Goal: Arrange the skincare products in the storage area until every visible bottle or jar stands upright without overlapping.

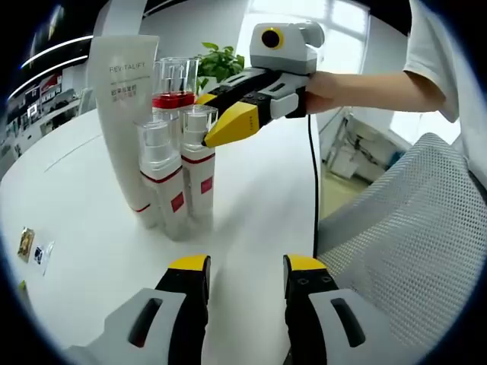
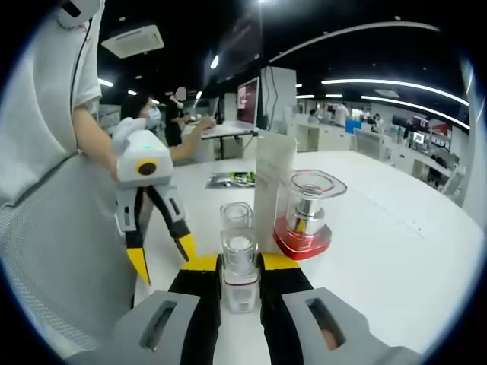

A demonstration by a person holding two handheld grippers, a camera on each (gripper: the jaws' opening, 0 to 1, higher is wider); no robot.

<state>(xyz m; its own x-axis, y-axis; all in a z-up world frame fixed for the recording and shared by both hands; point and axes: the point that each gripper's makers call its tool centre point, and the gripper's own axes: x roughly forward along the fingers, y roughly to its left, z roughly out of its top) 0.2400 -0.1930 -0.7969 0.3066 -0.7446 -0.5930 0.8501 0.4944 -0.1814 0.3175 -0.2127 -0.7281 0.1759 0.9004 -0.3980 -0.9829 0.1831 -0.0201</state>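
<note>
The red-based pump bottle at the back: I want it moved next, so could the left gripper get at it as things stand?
Probably not directly. The left gripper hangs open in front of the group, and the two small bottles, the right gripper shut on one, and the white box stand in front of the pump bottle.

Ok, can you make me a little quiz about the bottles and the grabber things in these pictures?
1. True or false: the left gripper is squeezing a bottle.
2. Which gripper has its jaws around the near clear-capped bottle? A) left B) right C) neither
3. Fill in: the tall white box stands ____ the bottles, as the left gripper view shows it.

Key
1. False: its jaws are open over the bare white table.
2. B: the right gripper has a jaw on each side of it.
3. Behind.
</note>
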